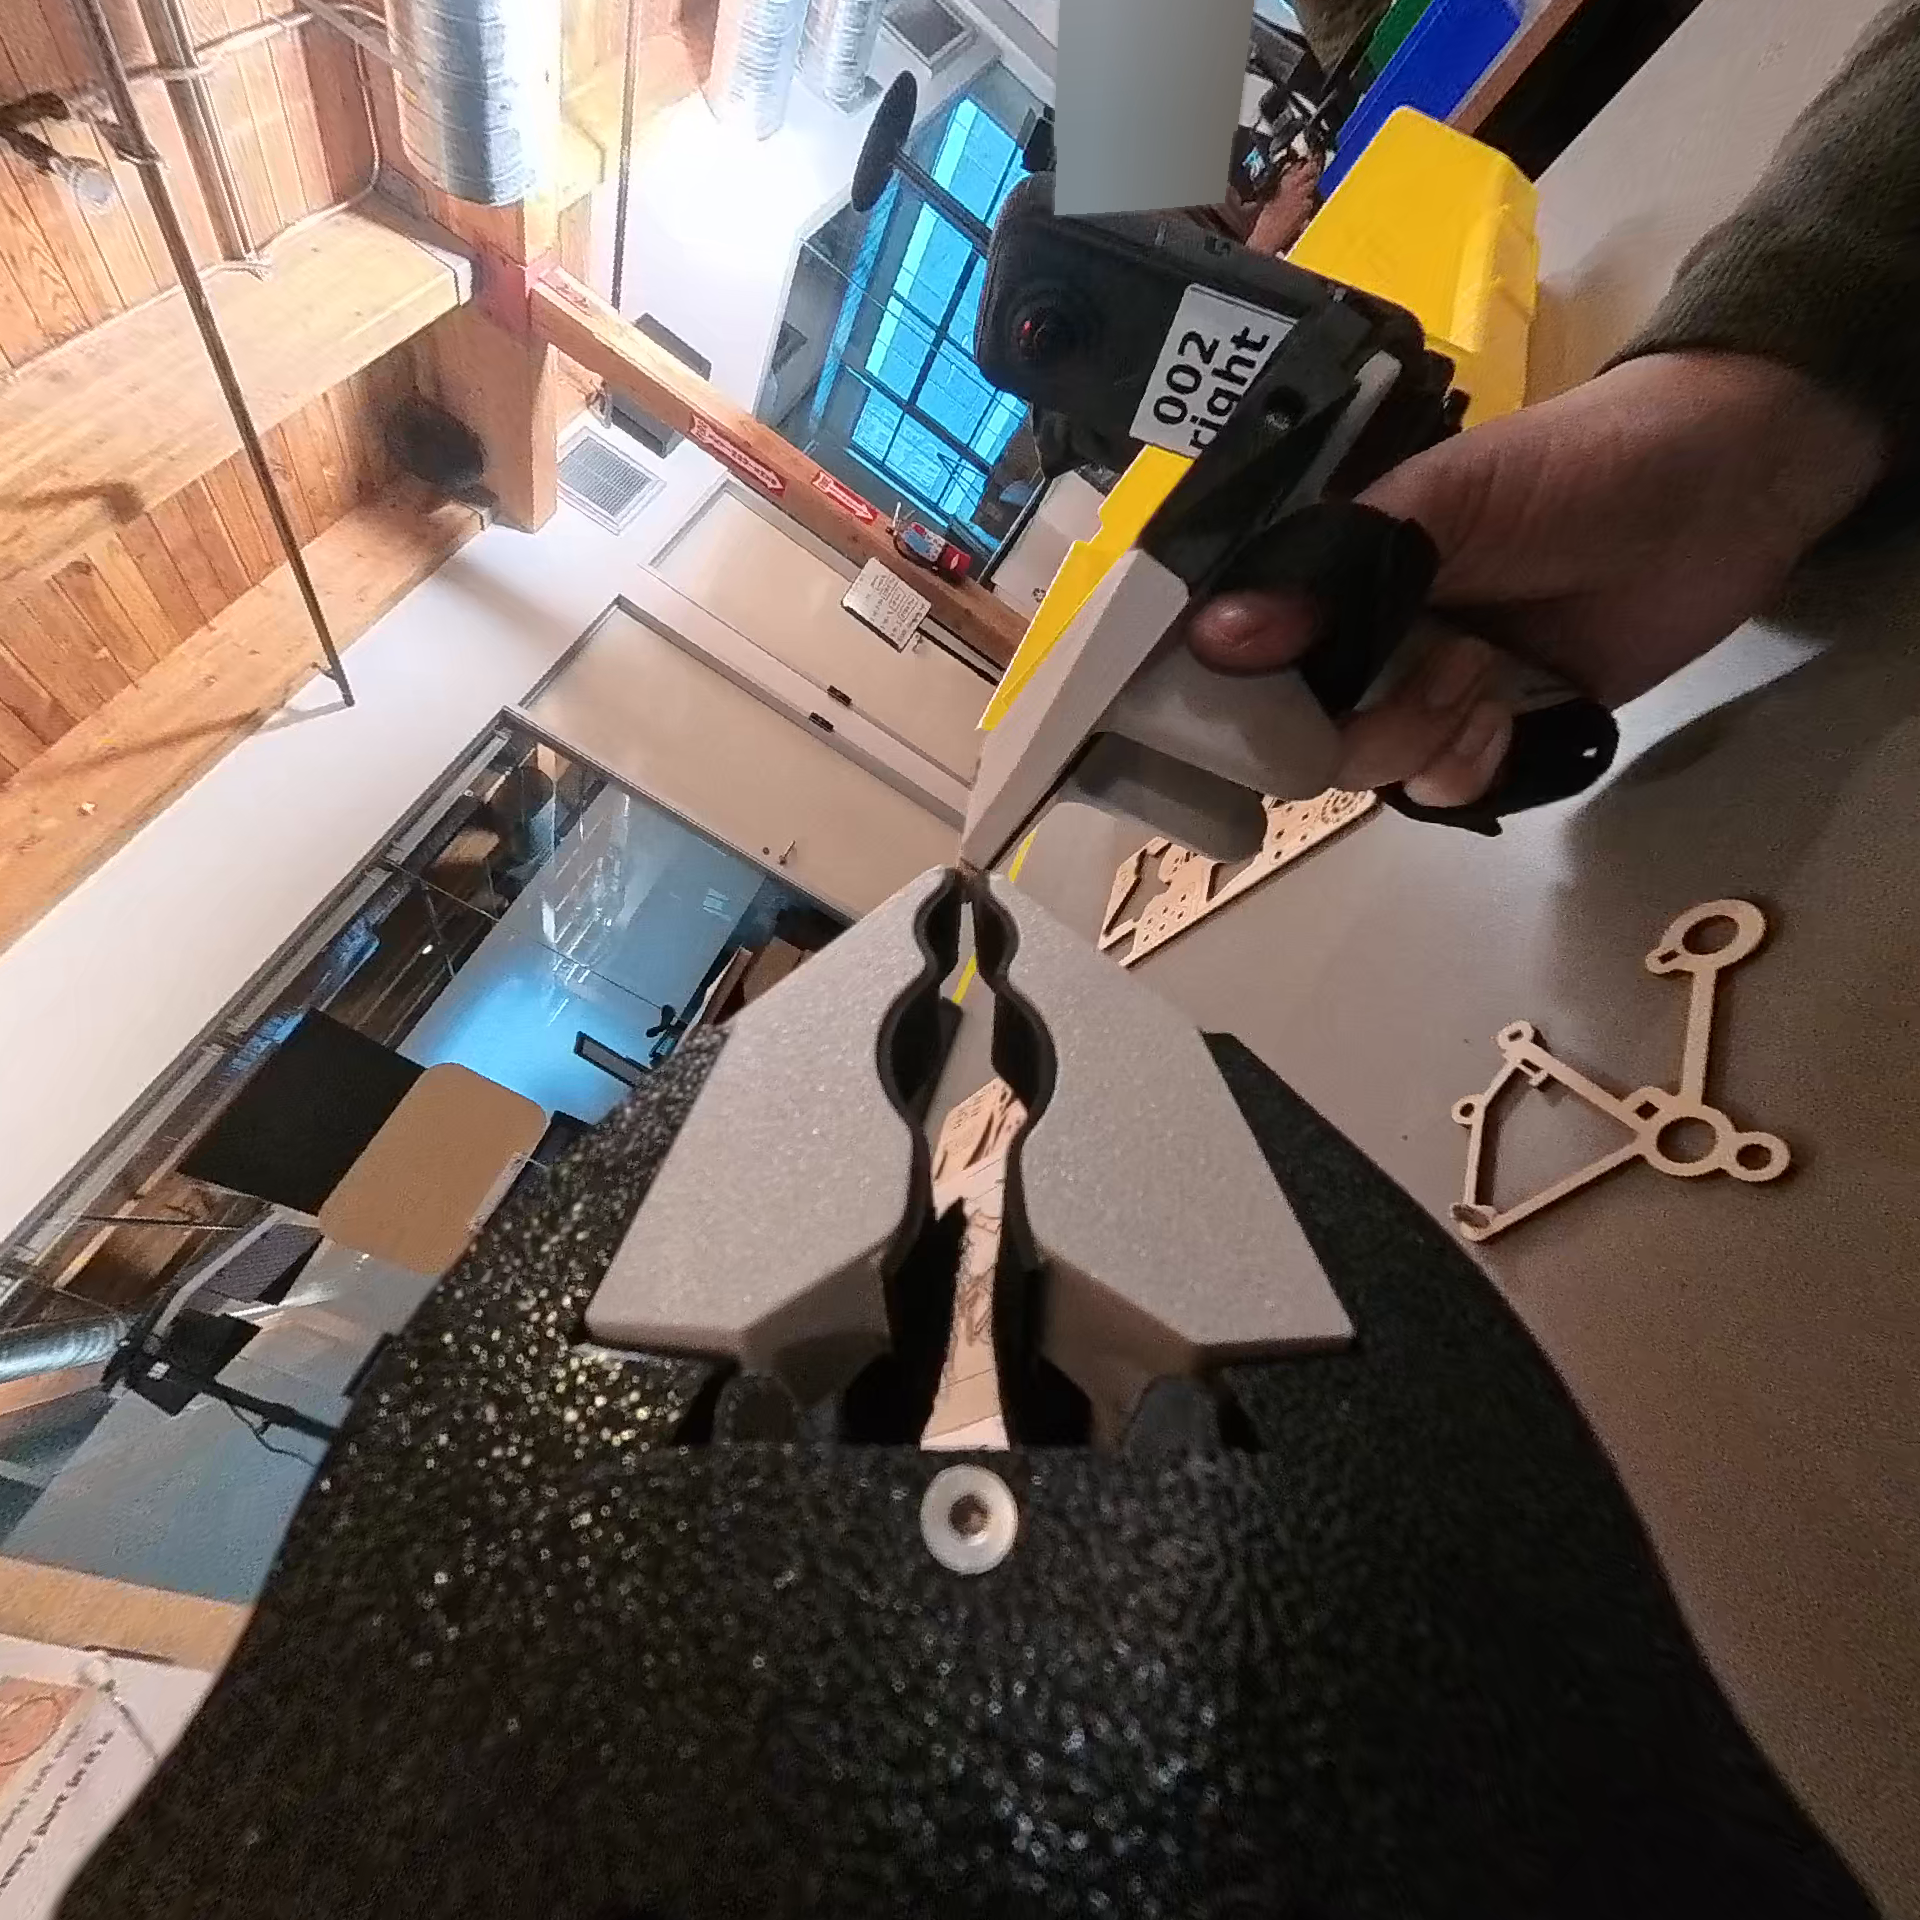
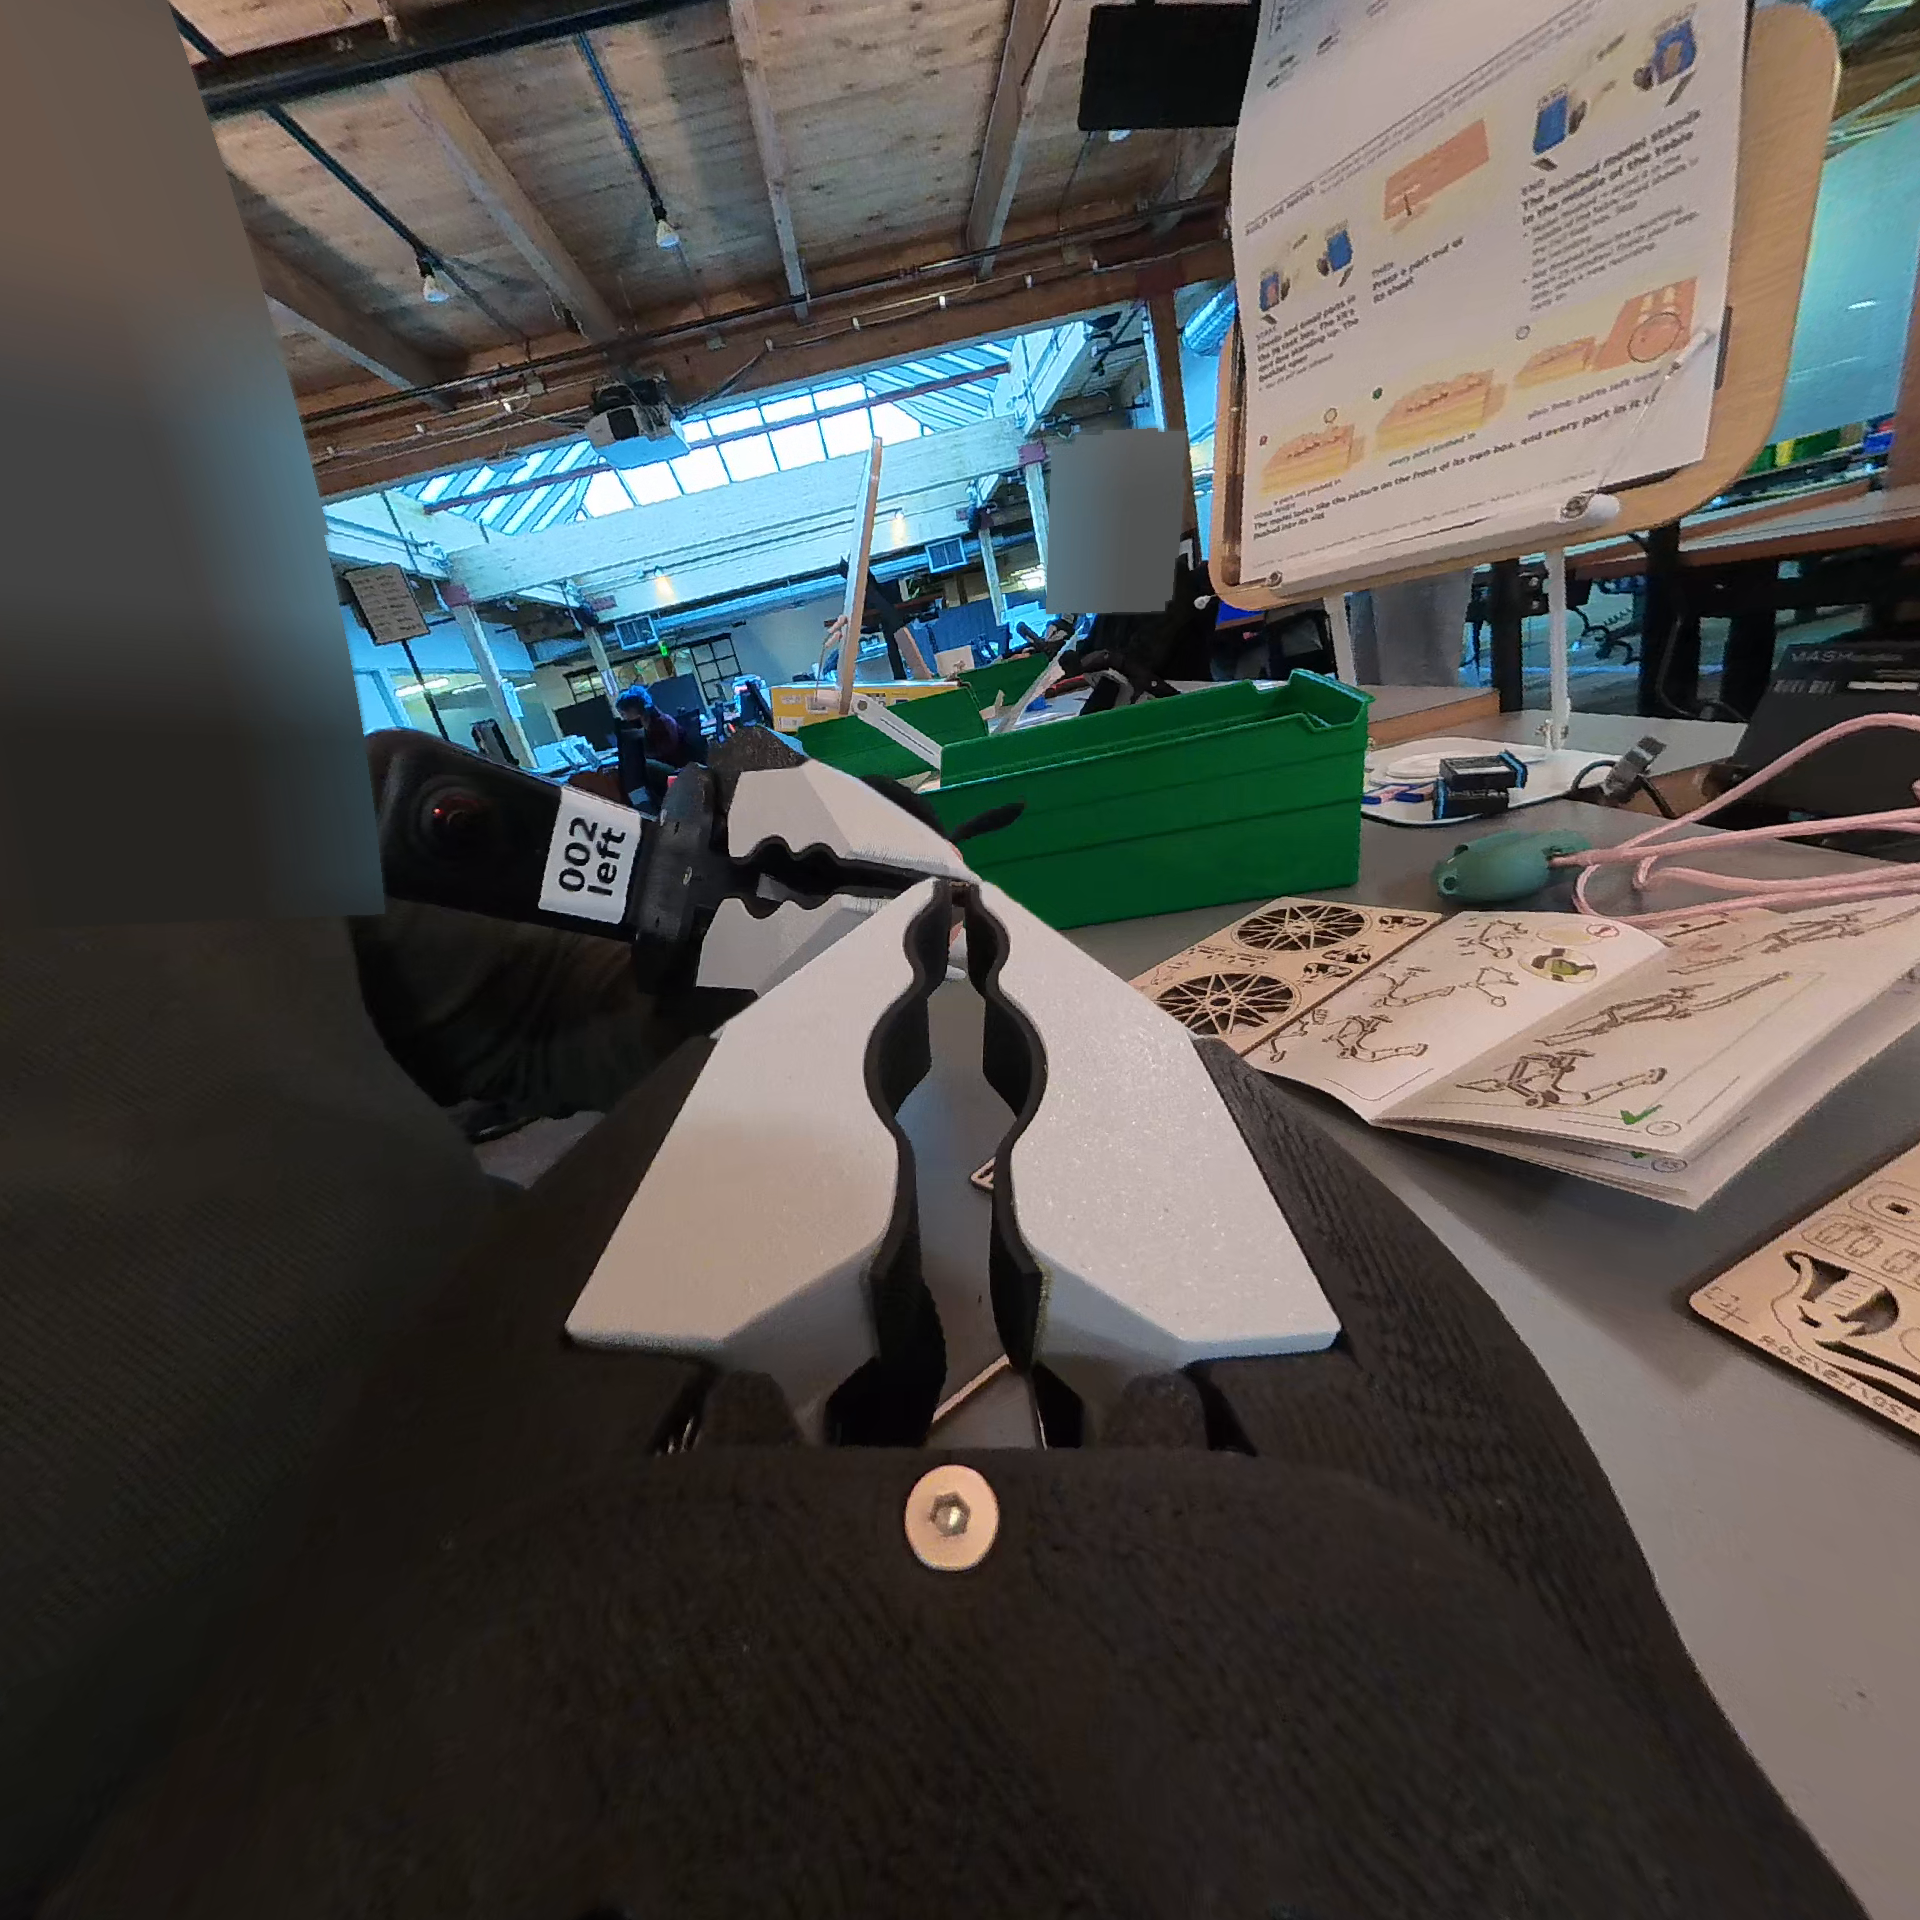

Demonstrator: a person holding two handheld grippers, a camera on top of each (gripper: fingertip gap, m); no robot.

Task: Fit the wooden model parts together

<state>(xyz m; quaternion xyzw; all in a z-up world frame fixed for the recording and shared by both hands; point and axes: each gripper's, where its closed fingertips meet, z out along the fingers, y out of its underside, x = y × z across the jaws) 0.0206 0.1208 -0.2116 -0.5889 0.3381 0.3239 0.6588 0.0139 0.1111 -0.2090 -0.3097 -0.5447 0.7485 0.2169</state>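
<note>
Where both gripper tips meet above the grey table (image 1: 1558,1455), a tiny wooden part (image 1: 964,864) seems pinched between them, too small to identify.

Both the left gripper (image 1: 964,878) and the right gripper (image 2: 961,891) stand narrow, tips together. Laser-cut plywood looks light, stiff and brittle at thin struts; better taken at its hubs. Counted: one loose three-ringed frame piece (image 1: 1621,1101), three part sheets (image 2: 1288,966) (image 2: 1829,1288) (image 1: 1236,862), one instruction booklet (image 2: 1579,1029), one green bin (image 2: 1143,800).
</note>
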